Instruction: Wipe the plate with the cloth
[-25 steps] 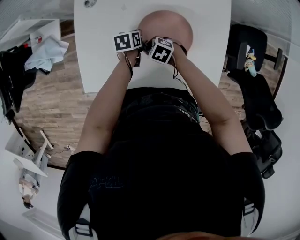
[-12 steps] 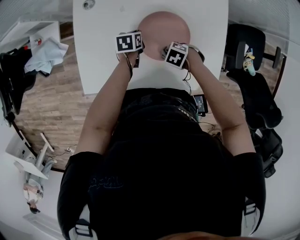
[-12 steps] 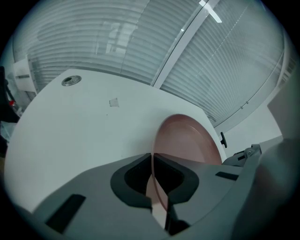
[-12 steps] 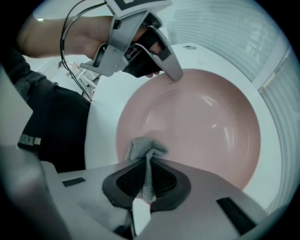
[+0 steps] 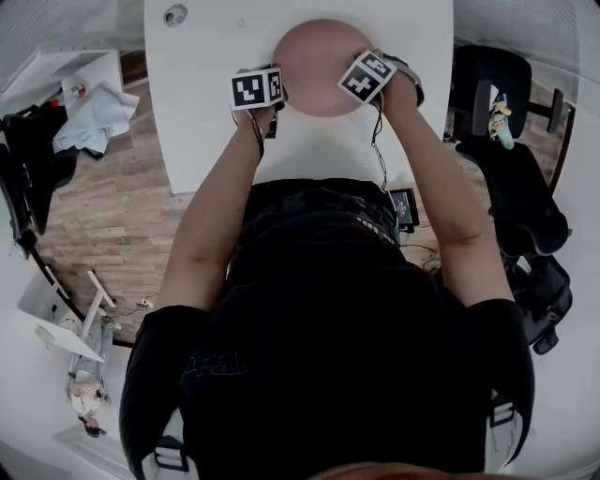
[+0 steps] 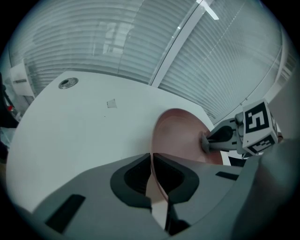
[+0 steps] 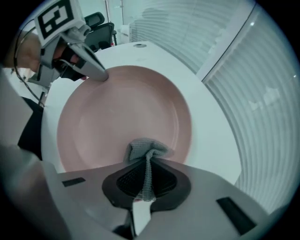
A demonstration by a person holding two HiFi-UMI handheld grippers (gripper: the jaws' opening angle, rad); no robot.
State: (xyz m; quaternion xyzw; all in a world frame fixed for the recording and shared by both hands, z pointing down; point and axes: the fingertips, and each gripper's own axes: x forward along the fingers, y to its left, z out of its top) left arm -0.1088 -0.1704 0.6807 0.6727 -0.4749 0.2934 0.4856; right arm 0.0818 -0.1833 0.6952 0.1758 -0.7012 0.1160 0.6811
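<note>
A pink plate [image 5: 319,56] lies on the white table [image 5: 206,75]. My left gripper [image 5: 279,97] is shut on the plate's left rim, which runs between its pads [image 6: 151,157]. Its jaws have just closed a little tighter on that rim. In the right gripper view this left gripper [image 7: 104,76] pinches the plate's far-left edge. My right gripper [image 7: 146,161] points straight down over the plate's right side [image 5: 364,82] and is shut on a bunched grey cloth [image 7: 145,151]. The cloth rests on the plate [image 7: 122,112] near its rim. The right gripper [image 6: 205,142] also shows in the left gripper view.
A round metal fitting [image 5: 174,14] is set in the table's far left. Black office chairs [image 5: 511,159] stand to the right. A heap of pale cloth [image 5: 89,112] lies on a shelf to the left, over wooden floor. Blinds cover the windows beyond the table.
The right gripper has swept with the cloth from beside the left gripper across the plate to its right side. The left gripper has stayed on the rim.
</note>
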